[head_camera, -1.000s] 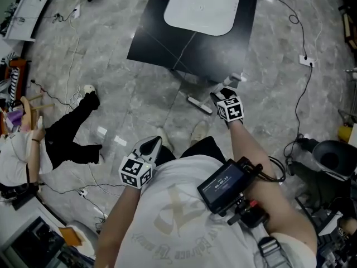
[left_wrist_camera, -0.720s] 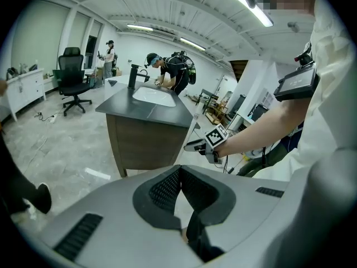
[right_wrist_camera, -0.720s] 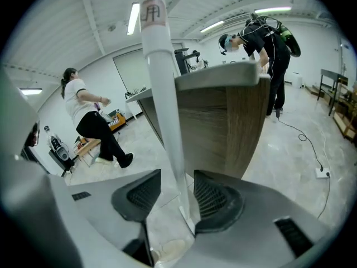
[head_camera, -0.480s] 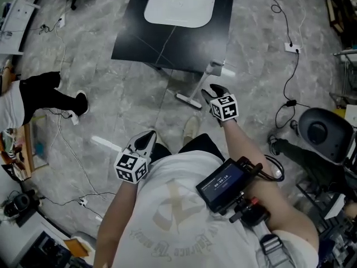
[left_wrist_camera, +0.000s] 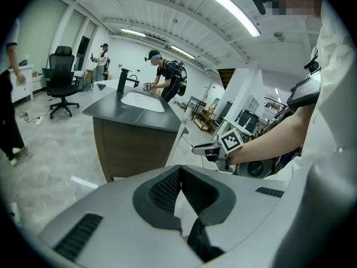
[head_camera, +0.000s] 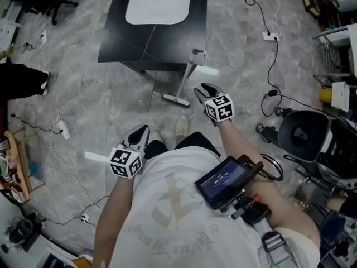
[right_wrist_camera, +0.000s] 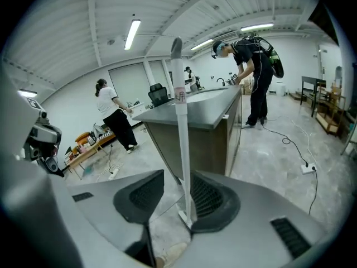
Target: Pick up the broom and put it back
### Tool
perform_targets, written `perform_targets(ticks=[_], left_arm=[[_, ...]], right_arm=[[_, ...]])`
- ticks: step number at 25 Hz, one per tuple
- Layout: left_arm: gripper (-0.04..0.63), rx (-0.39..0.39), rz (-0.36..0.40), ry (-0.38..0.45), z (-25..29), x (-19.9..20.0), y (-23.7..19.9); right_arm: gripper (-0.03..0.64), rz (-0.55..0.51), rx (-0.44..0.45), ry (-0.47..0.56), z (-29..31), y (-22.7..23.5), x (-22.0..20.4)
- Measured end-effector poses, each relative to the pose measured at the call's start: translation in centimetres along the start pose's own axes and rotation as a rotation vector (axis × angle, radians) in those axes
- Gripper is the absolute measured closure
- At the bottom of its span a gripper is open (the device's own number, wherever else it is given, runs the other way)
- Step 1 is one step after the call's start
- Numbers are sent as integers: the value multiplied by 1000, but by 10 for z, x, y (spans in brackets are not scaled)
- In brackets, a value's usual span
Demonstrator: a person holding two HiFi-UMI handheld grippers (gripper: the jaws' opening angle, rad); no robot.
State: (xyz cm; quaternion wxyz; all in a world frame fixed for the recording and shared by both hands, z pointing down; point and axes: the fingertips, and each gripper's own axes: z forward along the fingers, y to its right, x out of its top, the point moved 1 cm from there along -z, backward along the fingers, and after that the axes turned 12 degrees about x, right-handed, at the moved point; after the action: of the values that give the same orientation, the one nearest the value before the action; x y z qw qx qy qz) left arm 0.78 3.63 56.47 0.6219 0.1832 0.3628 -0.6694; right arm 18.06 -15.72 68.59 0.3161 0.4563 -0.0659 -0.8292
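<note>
The broom (head_camera: 183,78) is white, with a thin handle and a flat head on the floor. It leans against the corner of the dark counter (head_camera: 117,43). My right gripper (head_camera: 199,88) hangs just right of the handle, apart from it. In the right gripper view the handle (right_wrist_camera: 181,133) stands upright ahead in line with the gap; the right gripper (right_wrist_camera: 175,177) holds nothing and its jaws are closing. My left gripper (head_camera: 143,128) is nearer my body, its pads meeting at the tips (left_wrist_camera: 179,171), empty. In the left gripper view the broom (left_wrist_camera: 178,141) and the right gripper (left_wrist_camera: 203,148) show ahead.
A white sink (head_camera: 156,1) is set in the counter top. Cables and a power strip (head_camera: 270,36) lie on the marble floor at right, beside a round black object (head_camera: 301,133). People stand at the counter's far side (right_wrist_camera: 251,66). An office chair (left_wrist_camera: 61,82) stands at left.
My right gripper has risen and drawn back from the broom handle, which stays leaning on the counter. A person in black trousers at left has walked out of view.
</note>
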Motion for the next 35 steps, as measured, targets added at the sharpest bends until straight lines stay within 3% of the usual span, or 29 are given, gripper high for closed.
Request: perform_targets(ticks=[4,8,22,35], left_arm=[[583,-14,10,28,-17,3,-11],[583,-38,24,56,-34,1,-21],[583,-159,102,125,-77,-2,-20],[583,-271,171,147,-98,-10,-3]], right_arm=[[537,-18,-24,43,-17,-29,10],[577,-49,-34,85,-32,-63,19],[599,-126,-30,264,-96,-189,53],[600,-134,-27,356,-131,-273,41]])
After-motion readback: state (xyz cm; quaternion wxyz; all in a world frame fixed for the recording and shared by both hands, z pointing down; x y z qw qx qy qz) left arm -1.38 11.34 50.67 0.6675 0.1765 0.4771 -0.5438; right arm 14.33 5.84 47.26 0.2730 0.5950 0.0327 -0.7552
